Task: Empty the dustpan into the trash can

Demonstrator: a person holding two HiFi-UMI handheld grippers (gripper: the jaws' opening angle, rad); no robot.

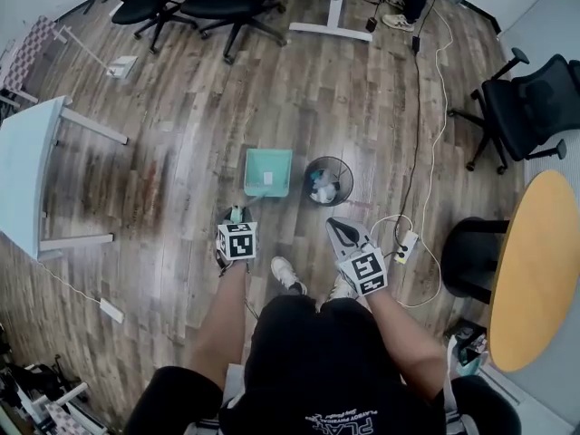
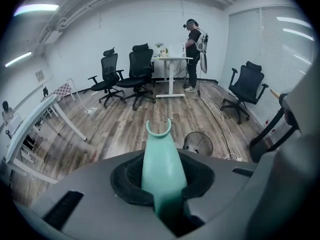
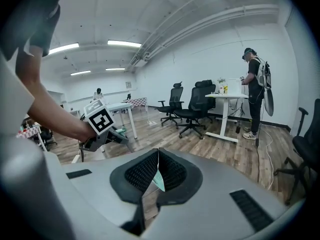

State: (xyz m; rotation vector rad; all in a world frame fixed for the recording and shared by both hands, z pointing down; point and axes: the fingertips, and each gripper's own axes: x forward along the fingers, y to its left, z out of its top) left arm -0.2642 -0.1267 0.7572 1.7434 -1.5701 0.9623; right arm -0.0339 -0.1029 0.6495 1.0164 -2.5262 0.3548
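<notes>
The left hand-held gripper (image 1: 236, 217) is clamped on the teal handle (image 2: 162, 159) of the dustpan (image 1: 269, 172); in the left gripper view both black pads press against the handle's sides, and its forked end sticks out beyond the jaws. In the head view the dustpan's square pan lies out in front of the person over the wooden floor (image 1: 181, 134), with 1 small white scrap (image 1: 267, 178) inside it. Whether the pan rests on the boards or hangs just above them cannot be told. The trash can (image 1: 309, 178), a round black mesh bin with crumpled white and blue waste in it, stands on the floor just beside the pan's right edge, apart from it. The right hand-held gripper (image 1: 337, 227) hangs near the can's near side, over the floor, its marker cube facing up. In the right gripper view its jaws meet at the tips; a thin teal sliver shows in the narrow gap below them, and what it is cannot be made out. A white cable (image 1: 435, 143) runs across the floor to a power strip (image 1: 405, 243) right of the can. Black office chairs (image 1: 217, 3) stand further off, and a 2nd person (image 2: 193, 54) stands at the far side of the room.
</notes>
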